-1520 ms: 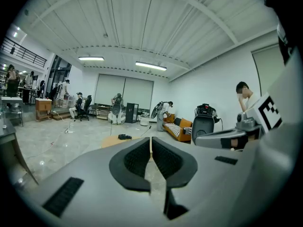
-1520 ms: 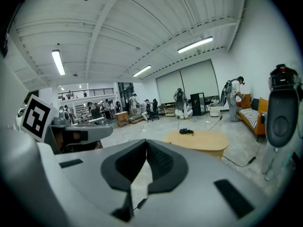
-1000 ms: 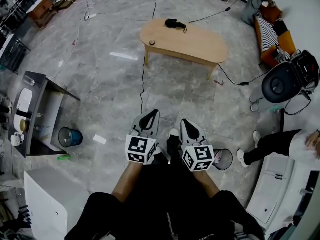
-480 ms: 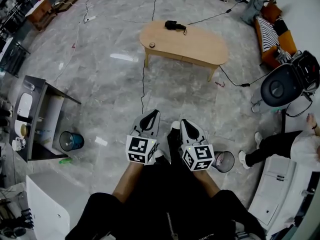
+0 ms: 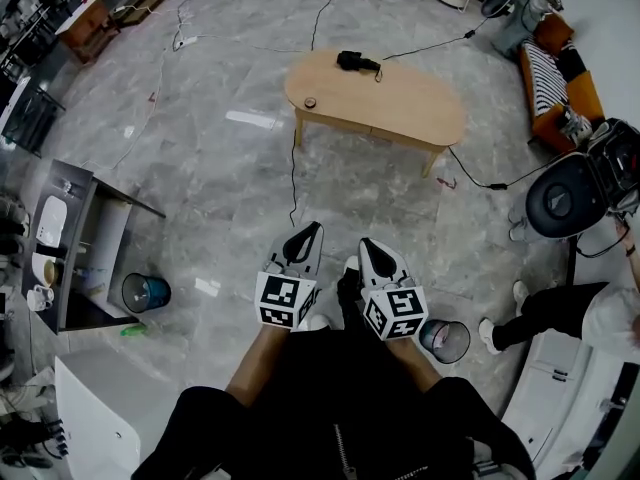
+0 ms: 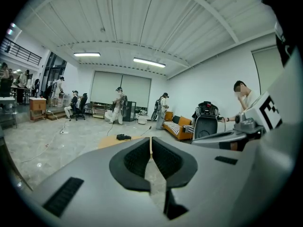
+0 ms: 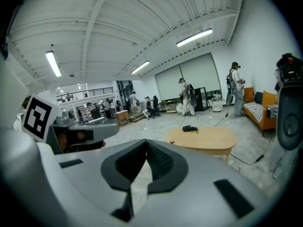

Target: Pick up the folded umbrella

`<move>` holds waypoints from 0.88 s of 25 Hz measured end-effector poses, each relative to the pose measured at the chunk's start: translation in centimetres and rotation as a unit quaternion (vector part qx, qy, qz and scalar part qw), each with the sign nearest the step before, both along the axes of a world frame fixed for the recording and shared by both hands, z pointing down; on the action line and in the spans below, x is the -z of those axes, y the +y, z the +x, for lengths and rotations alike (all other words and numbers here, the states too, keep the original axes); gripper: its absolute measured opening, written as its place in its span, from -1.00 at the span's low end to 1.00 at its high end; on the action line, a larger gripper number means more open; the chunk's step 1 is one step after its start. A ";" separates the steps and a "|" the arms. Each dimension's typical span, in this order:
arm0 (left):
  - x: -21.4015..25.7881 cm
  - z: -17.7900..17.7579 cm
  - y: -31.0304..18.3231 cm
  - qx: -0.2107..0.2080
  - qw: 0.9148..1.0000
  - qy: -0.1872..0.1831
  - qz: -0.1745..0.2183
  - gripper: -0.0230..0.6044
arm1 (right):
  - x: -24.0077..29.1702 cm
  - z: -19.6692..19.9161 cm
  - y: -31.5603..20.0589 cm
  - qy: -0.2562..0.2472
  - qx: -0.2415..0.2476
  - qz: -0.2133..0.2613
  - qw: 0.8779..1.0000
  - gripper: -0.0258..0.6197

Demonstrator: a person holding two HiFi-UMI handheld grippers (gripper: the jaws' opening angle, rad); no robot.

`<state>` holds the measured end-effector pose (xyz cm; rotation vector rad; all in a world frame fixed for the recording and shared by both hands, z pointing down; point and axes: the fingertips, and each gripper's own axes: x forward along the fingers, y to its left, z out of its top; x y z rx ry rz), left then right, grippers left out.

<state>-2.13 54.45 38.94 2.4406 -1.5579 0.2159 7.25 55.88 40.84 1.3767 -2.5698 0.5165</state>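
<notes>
Left gripper: jaws closed together, nothing between them. Right gripper: jaws closed together, likewise empty. Both sit side by side over the floor, well short of the oval wooden bench and pointing toward it. A small black bundle, apparently the folded umbrella, lies on the bench top near its far edge, toward the left end, untouched.
</notes>
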 end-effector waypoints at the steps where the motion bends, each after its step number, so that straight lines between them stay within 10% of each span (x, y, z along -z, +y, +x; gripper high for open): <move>1: 0.1 0.0 -0.8 0.001 1.000 -0.001 0.001 -0.85 | 0.2 -0.1 -0.9 -0.001 0.002 0.000 1.000 -0.89; 22: 0.8 1.3 -15.9 0.053 0.999 -0.006 -0.011 -0.85 | 1.2 2.0 -17.0 -0.010 0.041 -0.010 0.999 -0.89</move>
